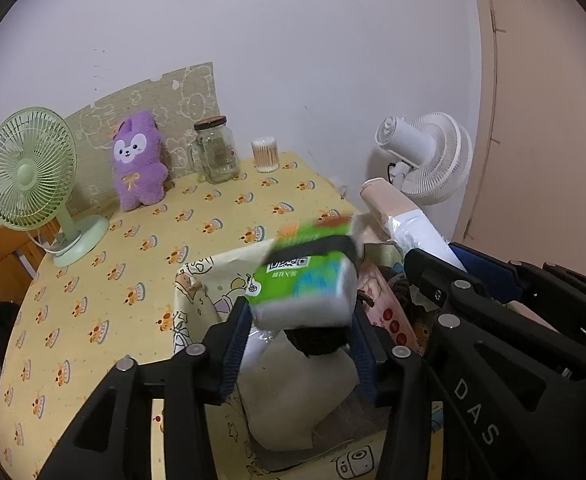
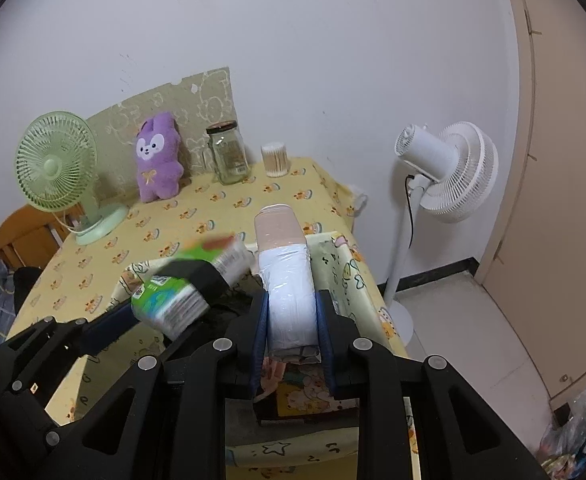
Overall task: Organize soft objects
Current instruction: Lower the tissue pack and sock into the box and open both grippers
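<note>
Green tissue pack [image 1: 305,280] clamped by left gripper [image 1: 299,344], white-and-pink roll [image 2: 289,280] clamped by right gripper [image 2: 291,344], both held above patterned storage box [image 2: 357,280].

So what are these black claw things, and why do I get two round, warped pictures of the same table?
They are hand-held grippers; a person carries one in each hand. Each has a wide-angle camera looking along its fingers, hence two views. The left gripper is shut on a green tissue pack, blurred by motion. The right gripper is shut on a white-and-beige wrapped roll. Both hang over a cartoon-print storage box on the yellow tablecloth. Behind stand a green desk fan, purple plush toy, glass jar and cotton swabs.
</note>
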A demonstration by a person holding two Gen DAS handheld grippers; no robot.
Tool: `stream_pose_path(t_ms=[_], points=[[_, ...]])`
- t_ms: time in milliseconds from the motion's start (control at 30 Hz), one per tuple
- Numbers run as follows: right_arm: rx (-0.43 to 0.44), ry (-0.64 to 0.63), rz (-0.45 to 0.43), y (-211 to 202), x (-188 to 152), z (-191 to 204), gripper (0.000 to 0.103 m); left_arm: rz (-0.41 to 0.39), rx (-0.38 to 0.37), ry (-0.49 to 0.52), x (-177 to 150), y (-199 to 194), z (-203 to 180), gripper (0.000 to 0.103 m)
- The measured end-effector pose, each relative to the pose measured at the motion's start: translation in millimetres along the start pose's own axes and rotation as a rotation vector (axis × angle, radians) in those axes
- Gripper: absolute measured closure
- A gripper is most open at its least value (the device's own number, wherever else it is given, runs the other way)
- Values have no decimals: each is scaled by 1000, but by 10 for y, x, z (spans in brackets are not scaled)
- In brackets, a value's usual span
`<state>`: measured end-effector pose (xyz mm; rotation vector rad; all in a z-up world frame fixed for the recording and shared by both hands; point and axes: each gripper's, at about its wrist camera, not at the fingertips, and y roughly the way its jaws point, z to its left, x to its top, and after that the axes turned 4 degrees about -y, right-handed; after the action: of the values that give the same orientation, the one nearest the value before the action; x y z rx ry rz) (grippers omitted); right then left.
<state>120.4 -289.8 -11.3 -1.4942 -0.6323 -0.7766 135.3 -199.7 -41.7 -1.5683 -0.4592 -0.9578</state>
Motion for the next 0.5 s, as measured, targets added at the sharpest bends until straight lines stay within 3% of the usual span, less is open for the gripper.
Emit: stream_pose_path(t_ms=[100, 500], points=[[-1, 4, 12, 20, -35, -21, 77, 12, -12, 11, -22, 21, -20, 33], [-35, 25, 47, 57, -124, -71, 75, 34, -12, 57, -81, 44, -88, 21]])
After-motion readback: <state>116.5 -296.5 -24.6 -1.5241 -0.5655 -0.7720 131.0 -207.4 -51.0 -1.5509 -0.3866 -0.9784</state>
